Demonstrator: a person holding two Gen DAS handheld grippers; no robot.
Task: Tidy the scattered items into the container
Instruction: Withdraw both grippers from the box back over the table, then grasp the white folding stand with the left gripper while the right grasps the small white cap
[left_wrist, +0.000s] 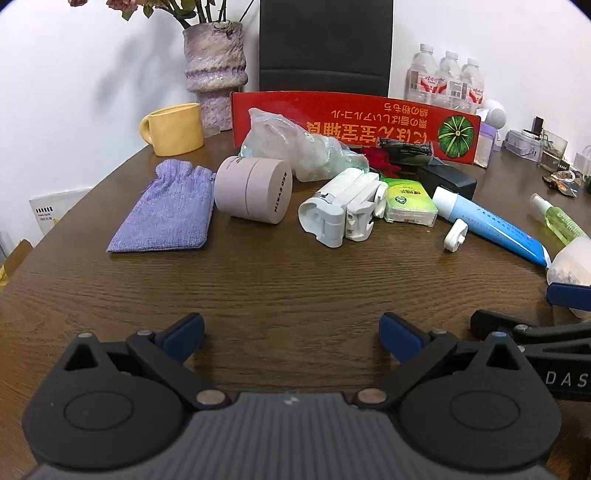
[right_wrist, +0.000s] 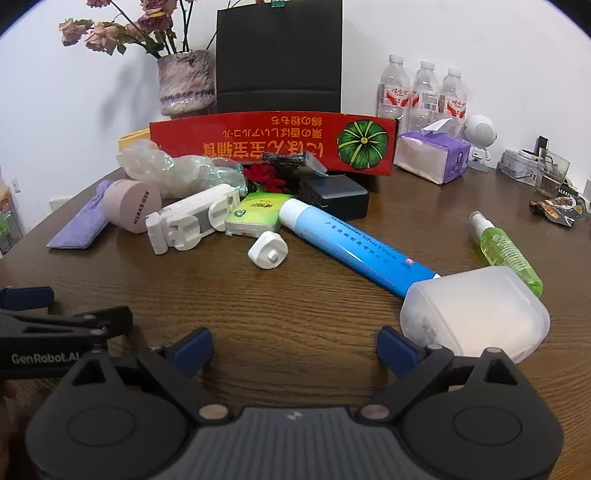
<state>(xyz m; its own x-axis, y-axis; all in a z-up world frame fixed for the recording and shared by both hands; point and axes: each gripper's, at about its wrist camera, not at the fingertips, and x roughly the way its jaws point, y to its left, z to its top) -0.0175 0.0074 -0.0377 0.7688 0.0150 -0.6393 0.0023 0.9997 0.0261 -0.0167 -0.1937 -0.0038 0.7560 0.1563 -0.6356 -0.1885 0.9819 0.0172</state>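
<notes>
Brown tabletop (left_wrist: 295, 280) carries scattered items before the far red box (left_wrist: 354, 122); left tongs (left_wrist: 291, 332) and right tongs (right_wrist: 294, 345) both stand wide, holding nothing.

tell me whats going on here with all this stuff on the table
A person holds a claw in each hand over a wooden table, and both the left claw and the right claw are open and empty. Nothing is picked up yet. Scattered ahead lie a purple pouch, a pink round tin, a white folding holder, a blue tube and a frosted plastic container close by the right claw.
</notes>
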